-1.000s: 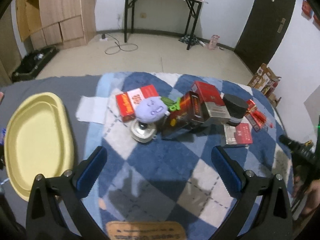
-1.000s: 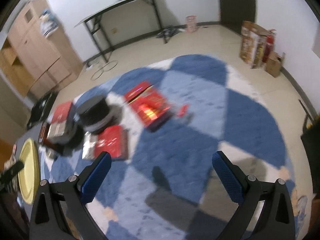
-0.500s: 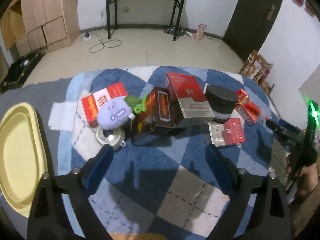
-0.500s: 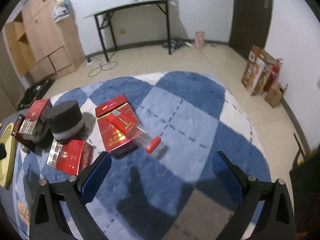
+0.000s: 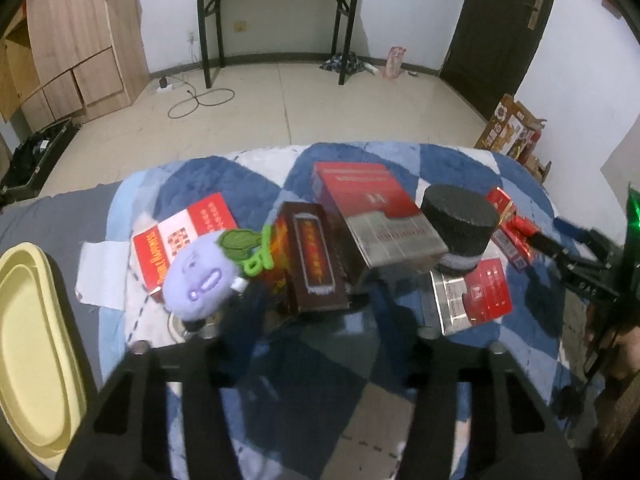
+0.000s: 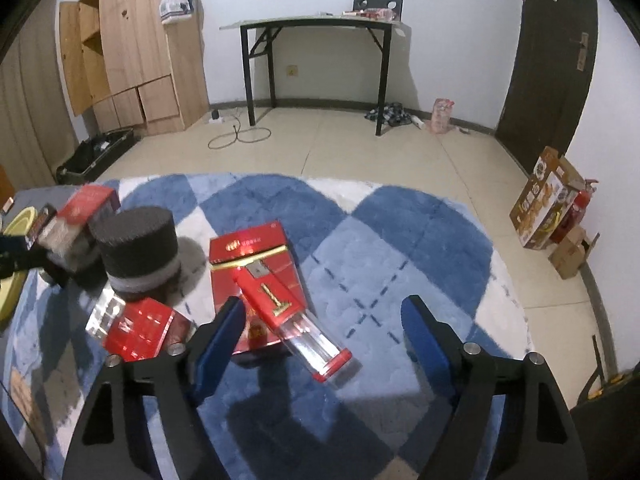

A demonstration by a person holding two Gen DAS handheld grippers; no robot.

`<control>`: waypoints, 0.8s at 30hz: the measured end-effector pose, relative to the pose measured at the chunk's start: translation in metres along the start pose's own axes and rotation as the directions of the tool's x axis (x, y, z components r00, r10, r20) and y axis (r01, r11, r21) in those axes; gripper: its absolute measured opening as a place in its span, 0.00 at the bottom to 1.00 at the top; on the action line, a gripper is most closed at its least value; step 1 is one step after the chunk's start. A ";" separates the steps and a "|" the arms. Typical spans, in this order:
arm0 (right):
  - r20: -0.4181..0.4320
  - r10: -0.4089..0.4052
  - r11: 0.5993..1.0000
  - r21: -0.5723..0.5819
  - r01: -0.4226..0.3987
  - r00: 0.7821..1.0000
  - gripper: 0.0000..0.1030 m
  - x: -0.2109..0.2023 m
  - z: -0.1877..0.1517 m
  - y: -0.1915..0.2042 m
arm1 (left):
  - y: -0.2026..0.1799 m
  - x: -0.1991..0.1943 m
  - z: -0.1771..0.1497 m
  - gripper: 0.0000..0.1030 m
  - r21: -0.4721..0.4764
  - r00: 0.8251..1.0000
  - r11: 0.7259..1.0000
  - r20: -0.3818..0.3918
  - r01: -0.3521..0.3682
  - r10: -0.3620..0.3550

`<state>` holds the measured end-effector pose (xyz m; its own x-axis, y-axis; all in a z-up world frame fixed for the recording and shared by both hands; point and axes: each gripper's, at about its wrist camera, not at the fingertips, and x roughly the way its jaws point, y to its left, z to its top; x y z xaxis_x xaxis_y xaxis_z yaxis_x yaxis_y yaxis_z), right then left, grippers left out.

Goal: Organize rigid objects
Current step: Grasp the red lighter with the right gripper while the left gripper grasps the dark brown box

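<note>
Blue-and-white checked rug (image 6: 400,240) covers the work surface; tiled floor, black desk (image 6: 316,24) and dark door (image 5: 504,16) behind. Left gripper (image 5: 316,320), jaws just been closing, blurred, hangs before a cluster: purple plush (image 5: 200,276), dark box (image 5: 312,256) leaning on a red-silver box (image 5: 380,212), black cylinder (image 5: 460,220), small red pack (image 5: 480,292). Nothing sits between its fingers; gap still visible. Yellow tray (image 5: 36,348) lies at the left edge. Right gripper (image 6: 320,320), jaws just been closing but still spread, straddles a clear red-capped tube (image 6: 296,316) lying across a flat red box (image 6: 252,268); pads not touching it.
</note>
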<state>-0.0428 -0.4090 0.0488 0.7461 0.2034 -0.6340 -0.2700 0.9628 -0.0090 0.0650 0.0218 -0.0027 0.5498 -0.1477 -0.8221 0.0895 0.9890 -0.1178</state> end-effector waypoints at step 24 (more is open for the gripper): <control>0.060 0.120 0.991 0.058 -0.124 0.991 0.22 -0.010 -0.025 0.004 | 0.025 -0.024 -0.017 0.24 -0.052 0.996 0.996 0.043 0.079 -0.077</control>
<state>-0.0665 -0.4119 0.0362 0.7434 0.3281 -0.5828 -0.3246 0.9389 0.1145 0.0400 0.0504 0.0047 0.5762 -0.2234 -0.7862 0.0895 0.9734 -0.2109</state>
